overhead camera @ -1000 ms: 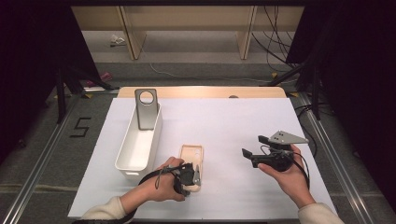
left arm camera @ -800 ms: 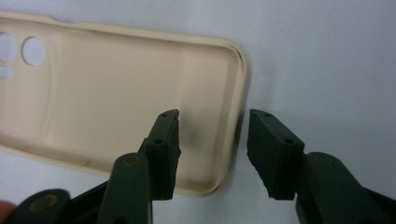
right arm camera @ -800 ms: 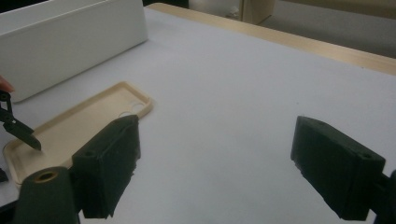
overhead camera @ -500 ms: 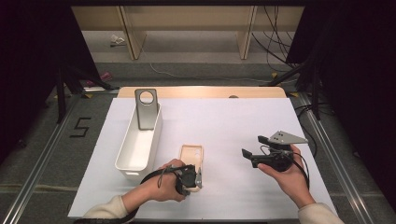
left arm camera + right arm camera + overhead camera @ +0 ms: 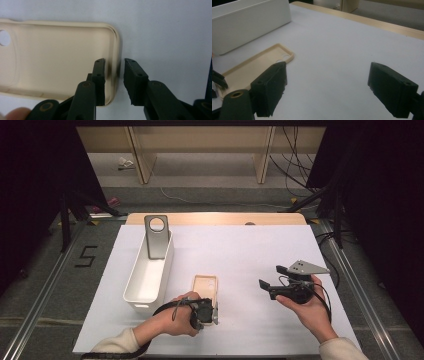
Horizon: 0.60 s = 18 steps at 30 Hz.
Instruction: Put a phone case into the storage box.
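Observation:
A beige phone case [image 5: 205, 287] lies hollow side up on the white table. My left gripper [image 5: 212, 314] is at its near end. Its jaws stand astride the end rim of the phone case [image 5: 57, 55], one inside the hollow and one outside on the table. They have just been closing, and a narrow gap still shows beside the rim at my left gripper [image 5: 114, 75]. My right gripper [image 5: 270, 276] hovers to the right with nothing in it. Seen along my right gripper [image 5: 327, 87], the jaws stand wide apart, with the phone case [image 5: 249, 67] off to the left.
A long white bin [image 5: 135, 285] stands left of the case, and a grey plate [image 5: 156, 237] with a round hole stands upright at its far end. The bin's wall [image 5: 249, 25] rises behind the case. Dark stands and cables flank the table.
The left hand has shifted its hold on the gripper slightly at the case's near end. The case and the right hand have not moved.

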Available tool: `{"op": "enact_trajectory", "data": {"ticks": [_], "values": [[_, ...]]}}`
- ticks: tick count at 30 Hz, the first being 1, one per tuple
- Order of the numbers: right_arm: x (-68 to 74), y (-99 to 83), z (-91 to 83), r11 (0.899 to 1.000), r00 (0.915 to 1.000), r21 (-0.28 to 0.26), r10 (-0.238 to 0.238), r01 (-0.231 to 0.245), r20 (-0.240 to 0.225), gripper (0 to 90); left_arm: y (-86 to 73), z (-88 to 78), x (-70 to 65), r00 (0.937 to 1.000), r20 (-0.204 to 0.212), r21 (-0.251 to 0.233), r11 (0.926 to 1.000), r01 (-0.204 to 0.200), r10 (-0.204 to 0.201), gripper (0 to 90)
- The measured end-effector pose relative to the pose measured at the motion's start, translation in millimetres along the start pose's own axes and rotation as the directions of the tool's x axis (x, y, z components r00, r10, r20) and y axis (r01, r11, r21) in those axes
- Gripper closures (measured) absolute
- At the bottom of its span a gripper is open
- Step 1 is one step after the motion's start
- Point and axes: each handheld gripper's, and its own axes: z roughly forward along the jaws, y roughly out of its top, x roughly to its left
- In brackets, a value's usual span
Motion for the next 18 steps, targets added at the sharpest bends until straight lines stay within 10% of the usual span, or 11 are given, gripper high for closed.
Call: {"op": "enact_trajectory", "data": {"ticks": [18], "values": [[0.2, 0.0, 0.0, 1.0, 1.0, 0.001, 0.001, -0.001, 0.0, 16.5, 2.6, 0.0, -3.7, 0.9985, -0.032, 0.022, 0.9988, -0.044, 0.044, 82.2]]}}
